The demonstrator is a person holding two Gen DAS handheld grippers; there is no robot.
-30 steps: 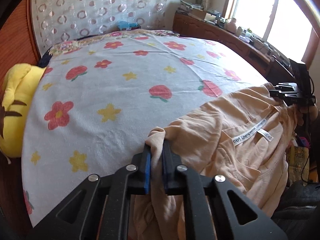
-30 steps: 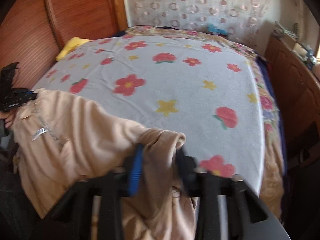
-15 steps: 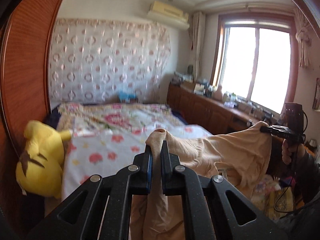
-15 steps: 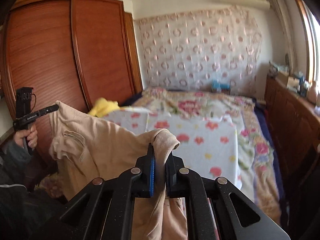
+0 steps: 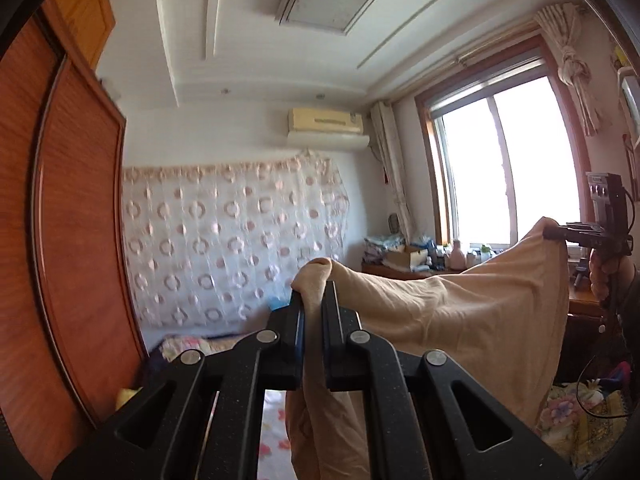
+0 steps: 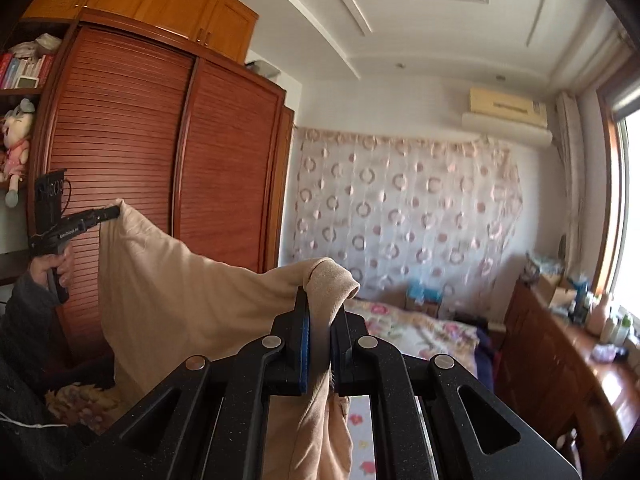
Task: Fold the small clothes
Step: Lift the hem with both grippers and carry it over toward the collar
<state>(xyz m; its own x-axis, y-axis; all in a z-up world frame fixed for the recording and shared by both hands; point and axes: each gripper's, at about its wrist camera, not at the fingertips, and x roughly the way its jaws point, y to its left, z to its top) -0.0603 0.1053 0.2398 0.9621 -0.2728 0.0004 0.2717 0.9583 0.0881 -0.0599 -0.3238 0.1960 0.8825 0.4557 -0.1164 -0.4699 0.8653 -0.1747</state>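
You have the garment stretched level between your left hand-held gripper and right hand-held gripper, each clamped on a corner, with the bed below and ahead.

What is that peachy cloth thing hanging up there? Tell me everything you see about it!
The peach garment is soft, thin, wrinkled cloth of one plain colour. It hangs in the air above the flowered bed, stretched like a hammock between two black grippers. The left gripper pinches one bunched corner and the right gripper pinches the other. The top edge sags a little between them, and the rest drapes down.
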